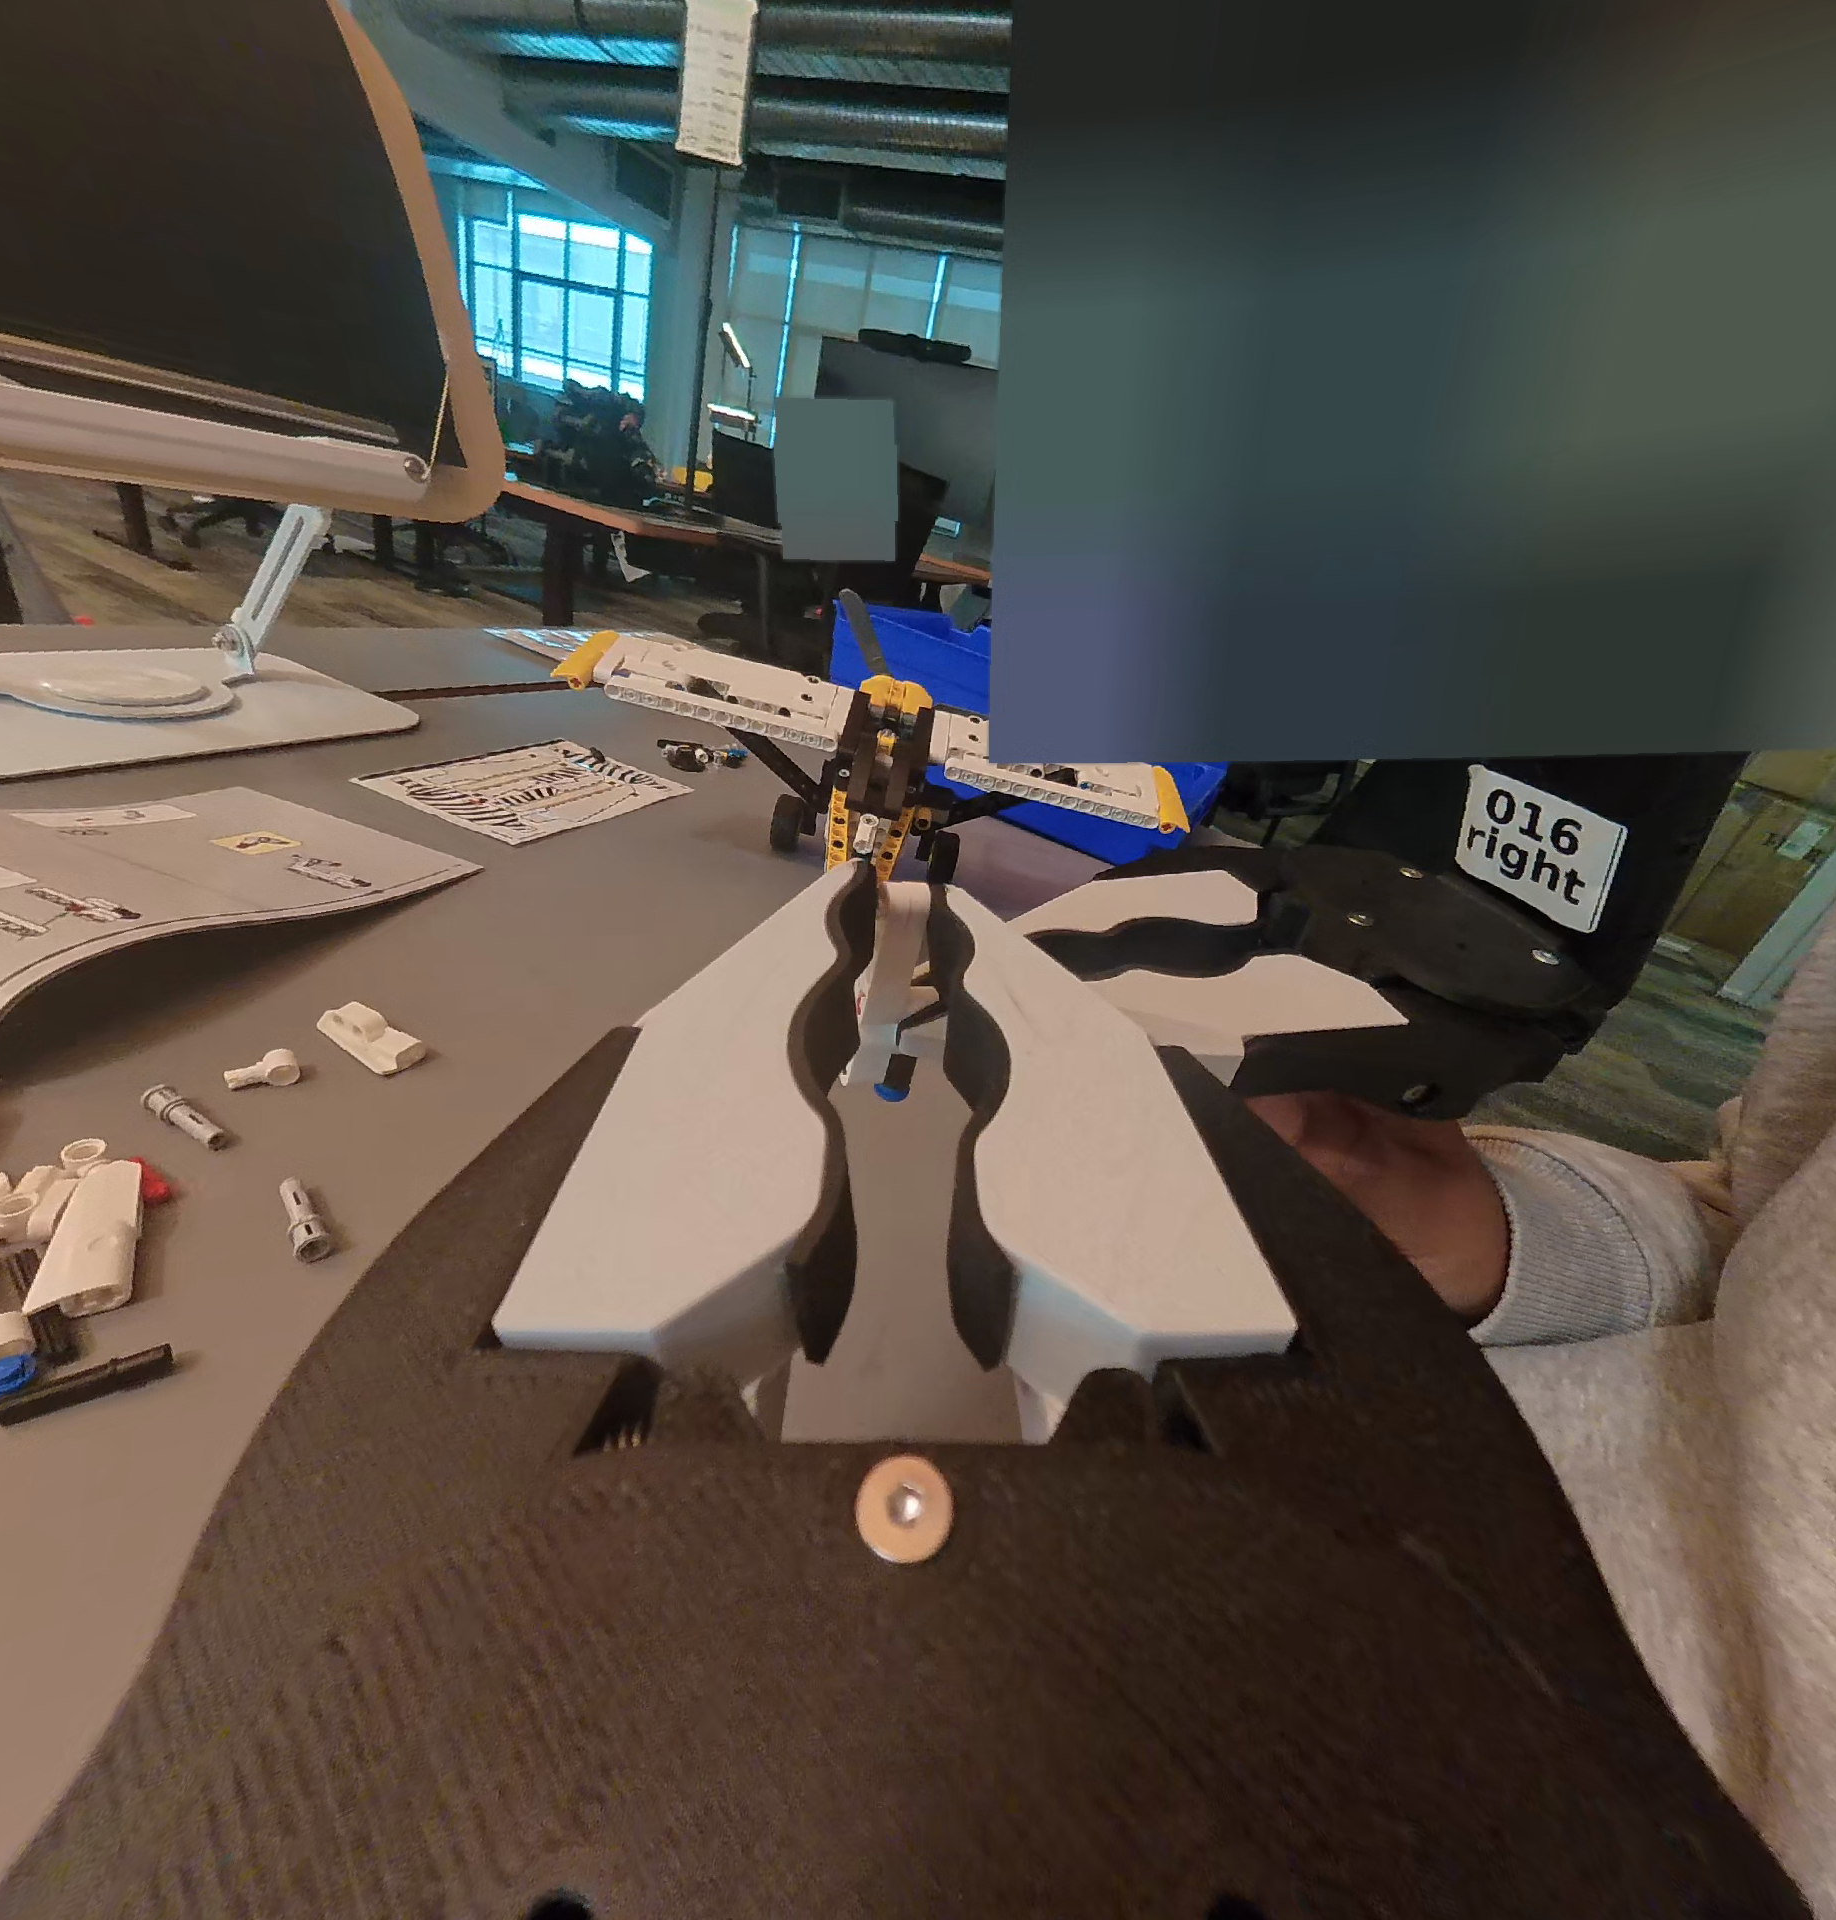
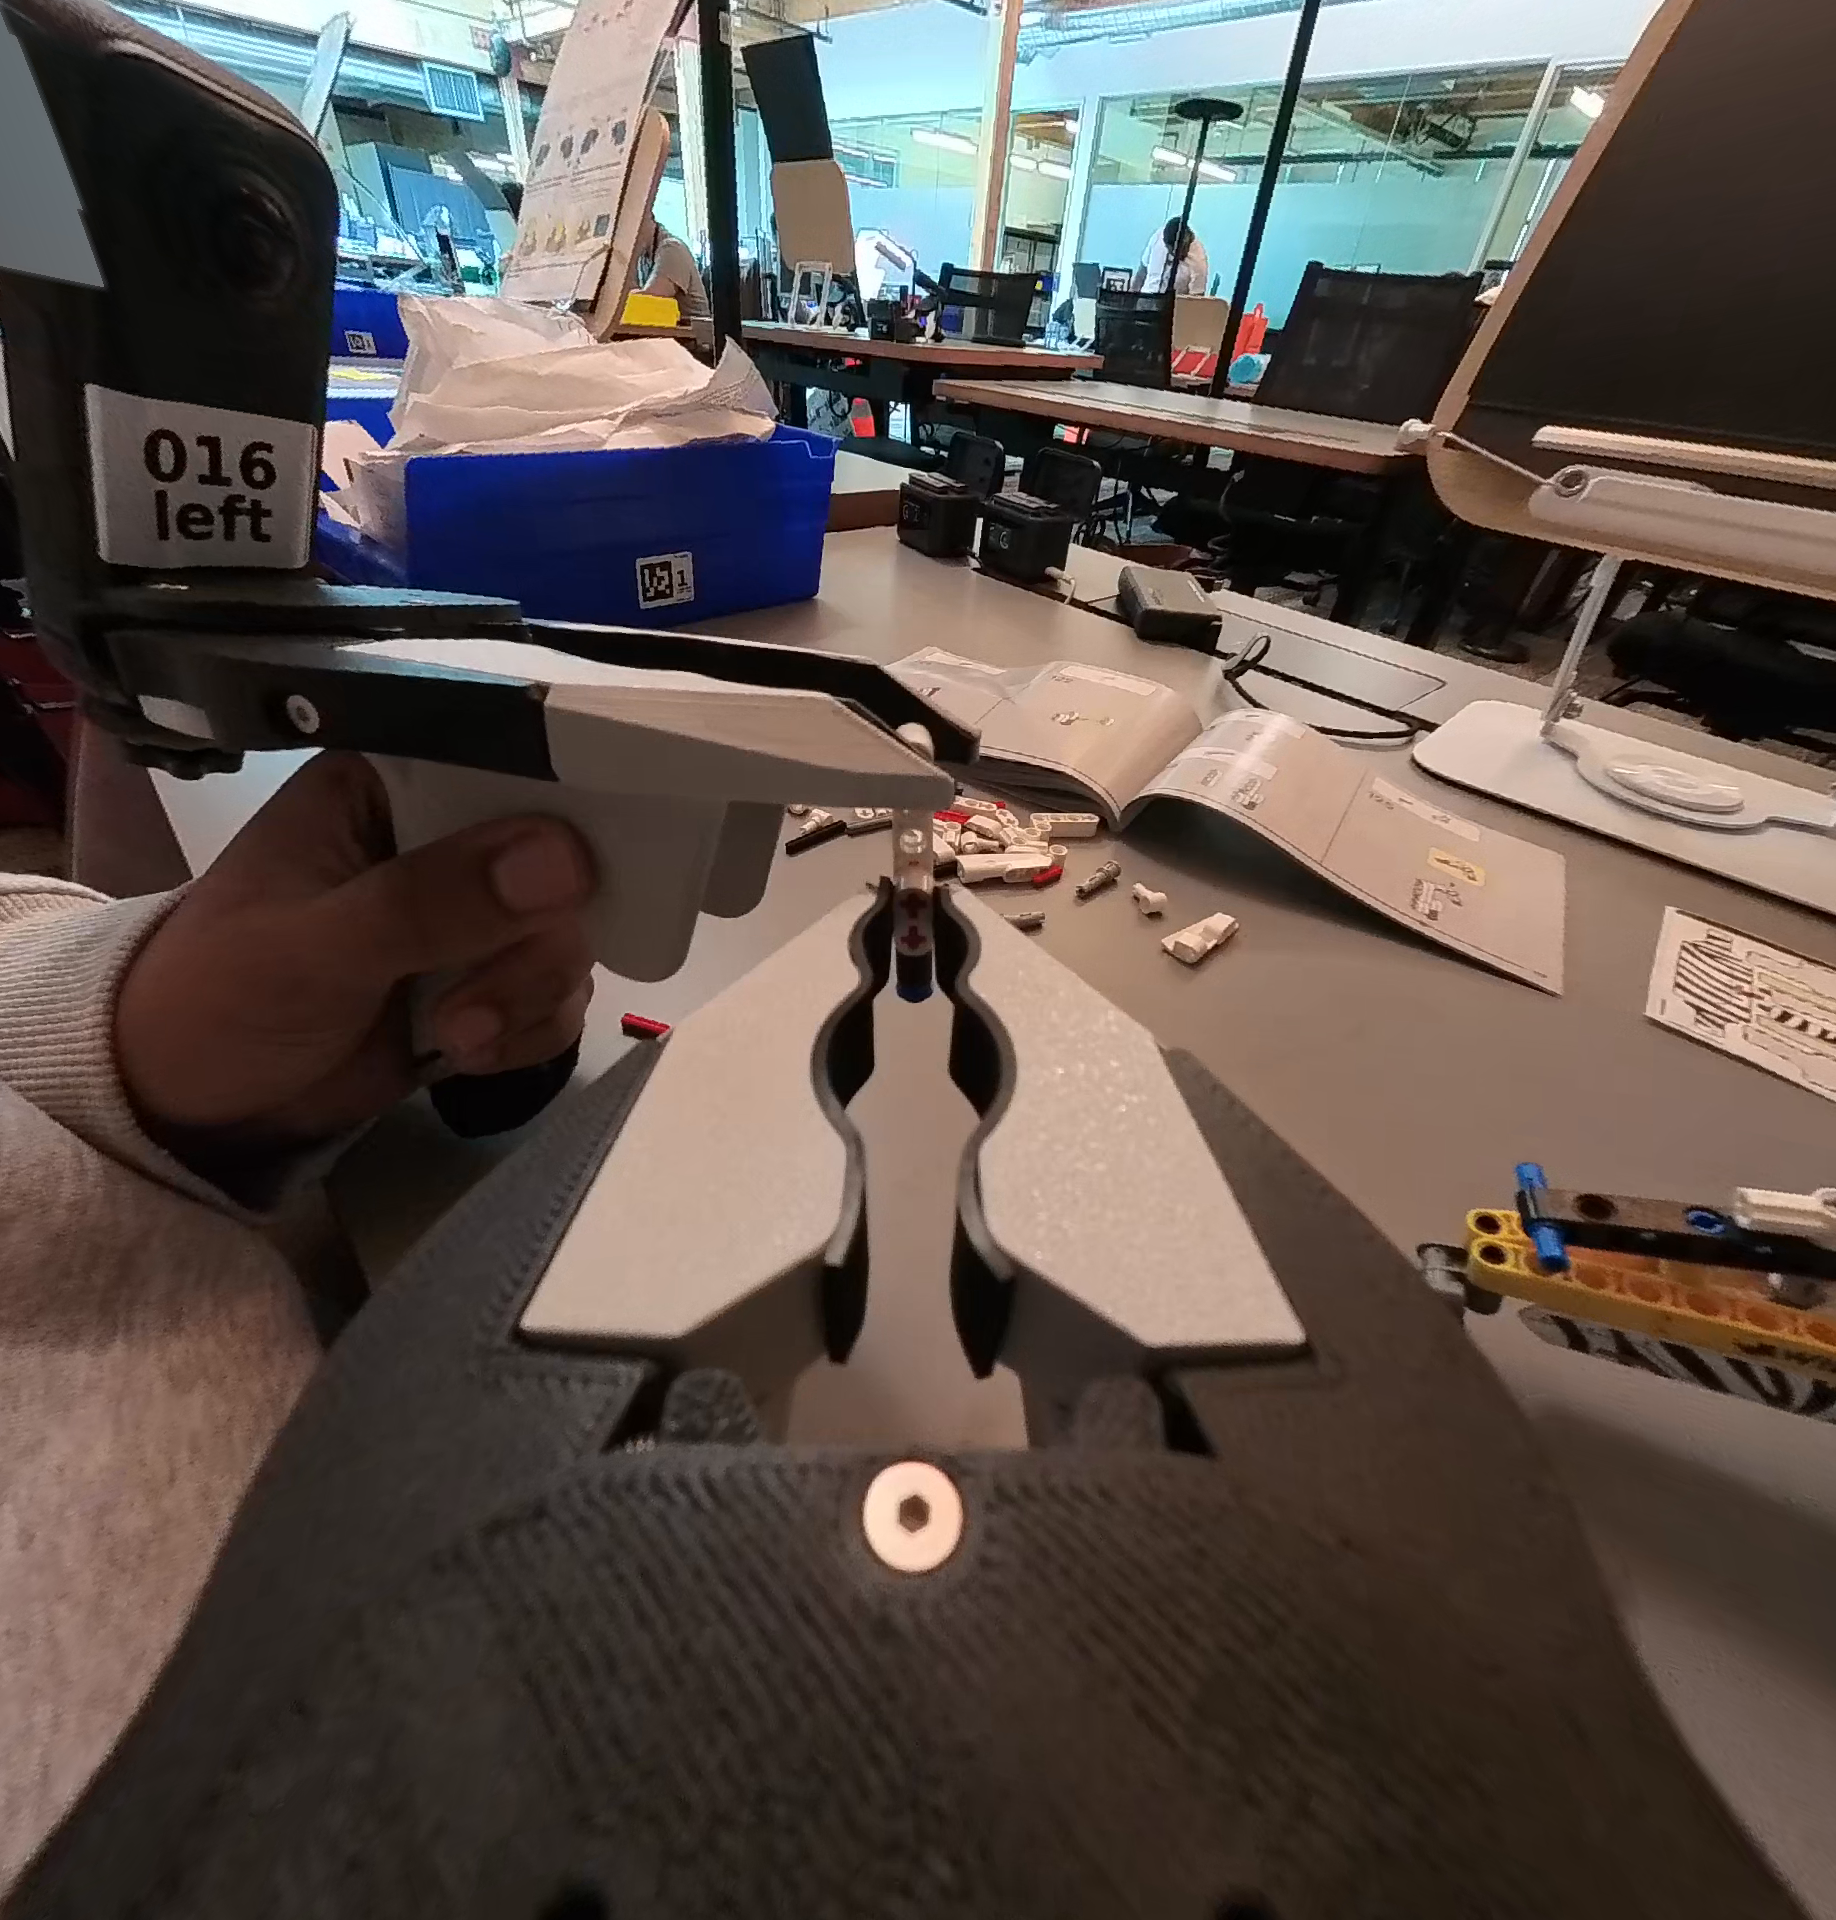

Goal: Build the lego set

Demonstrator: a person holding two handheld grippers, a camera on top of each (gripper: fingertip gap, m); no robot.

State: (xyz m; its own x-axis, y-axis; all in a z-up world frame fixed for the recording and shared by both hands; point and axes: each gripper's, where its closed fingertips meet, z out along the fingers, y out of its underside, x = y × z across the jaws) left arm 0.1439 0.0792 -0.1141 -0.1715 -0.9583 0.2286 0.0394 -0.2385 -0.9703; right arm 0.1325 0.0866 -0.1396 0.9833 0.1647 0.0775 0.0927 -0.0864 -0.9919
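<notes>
Gripping a small white sub-assembly point(image 1: 898, 987) near the fingertips, the left gripper point(image 1: 893, 894) is holding it above the bench point(image 1: 540, 935), with its jaws clenched on the part. A blue pin is protruding from the part's near end. The right gripper point(image 1: 1080, 925) is approaching from the right, just beside the left fingertips; from this view its jaws are appearing nearly closed. The plane point(image 1: 872, 748) is standing beyond, well apart. Loose parts point(image 1: 83, 1236) and the manual point(image 1: 187, 873) are lying to the left.

In the right wrist view, the right gripper point(image 2: 909, 914) is pinching the lower end of the same sub-assembly point(image 2: 912, 904), while the left gripper point(image 2: 919, 769) is clamping its top. Both grips are bearing on very small areas. Any sideways pull or twist between the two grippers is likely to separate the joint or snap the part out of one pair of jaws. A dropped part is liable to roll among the loose parts point(image 2: 997, 842) or off the bench point(image 2: 1309, 1039). A yellow beam section point(image 2: 1672, 1278) is resting at the right, near enough for a wide swing to knock it.
</notes>
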